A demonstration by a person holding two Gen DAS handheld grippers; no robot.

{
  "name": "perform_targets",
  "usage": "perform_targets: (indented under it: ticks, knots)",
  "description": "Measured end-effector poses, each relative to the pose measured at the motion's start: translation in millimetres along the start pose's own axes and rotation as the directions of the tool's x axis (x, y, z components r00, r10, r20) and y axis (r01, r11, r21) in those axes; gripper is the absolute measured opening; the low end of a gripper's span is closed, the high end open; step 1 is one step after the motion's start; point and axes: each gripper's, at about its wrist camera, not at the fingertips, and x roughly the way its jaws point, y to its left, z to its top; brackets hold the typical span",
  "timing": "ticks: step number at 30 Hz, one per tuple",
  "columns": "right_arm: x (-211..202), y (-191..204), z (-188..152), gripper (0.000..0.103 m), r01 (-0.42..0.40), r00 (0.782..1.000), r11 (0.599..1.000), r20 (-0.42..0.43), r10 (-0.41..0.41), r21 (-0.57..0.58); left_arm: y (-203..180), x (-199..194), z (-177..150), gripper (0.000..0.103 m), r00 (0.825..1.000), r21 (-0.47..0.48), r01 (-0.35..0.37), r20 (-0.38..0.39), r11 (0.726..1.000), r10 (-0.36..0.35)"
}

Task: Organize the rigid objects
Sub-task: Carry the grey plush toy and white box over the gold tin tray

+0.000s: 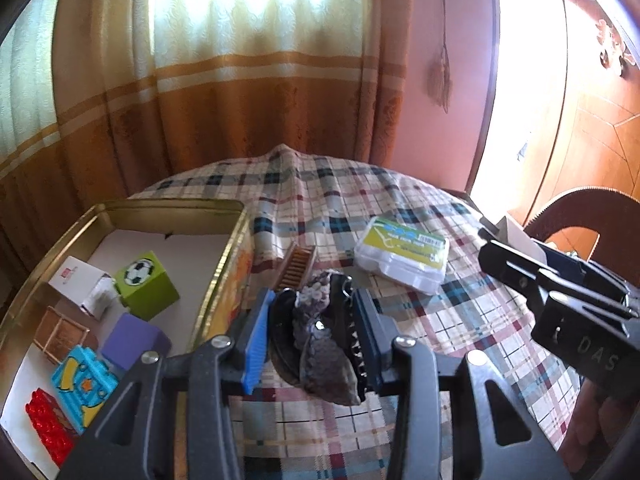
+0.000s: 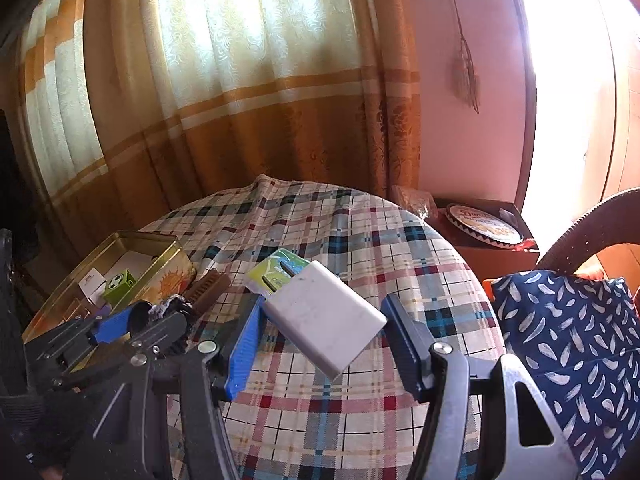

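Note:
My left gripper (image 1: 314, 296) is shut on a dark sequined pouch-like thing with a chain (image 1: 320, 344), held just above the plaid tablecloth beside the gold tin (image 1: 172, 205). In the tin lie a green football cube (image 1: 146, 280), a white box (image 1: 76, 282), a purple block (image 1: 134, 340), a blue toy (image 1: 84, 386), a red brick (image 1: 50, 424) and a small wooden crate (image 1: 60, 334). A brown comb (image 1: 296, 266) and a clear plastic box with a green label (image 1: 402, 256) rest on the cloth. My right gripper (image 2: 323, 302) is shut on a tilted white plug adapter (image 2: 324, 320).
The round table (image 2: 360, 240) ends at a curtain behind. A brown chair back (image 2: 592, 224) and a blue feather-print cushion (image 2: 568, 332) stand at the right. A low side table with a round tin (image 2: 484, 224) stands behind the table at the right. The left gripper (image 2: 136, 316) is close on the right gripper's left.

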Motion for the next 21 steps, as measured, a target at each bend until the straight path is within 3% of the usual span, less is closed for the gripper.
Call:
perform_targets:
  ticks: [21]
  knots:
    - [-11, 12, -1, 0.061, -0.036, 0.997, 0.999, 0.064, 0.038, -0.031, 9, -62, -13, 0.039, 0.974, 0.007, -0.085, 0.211, 0.996, 0.081]
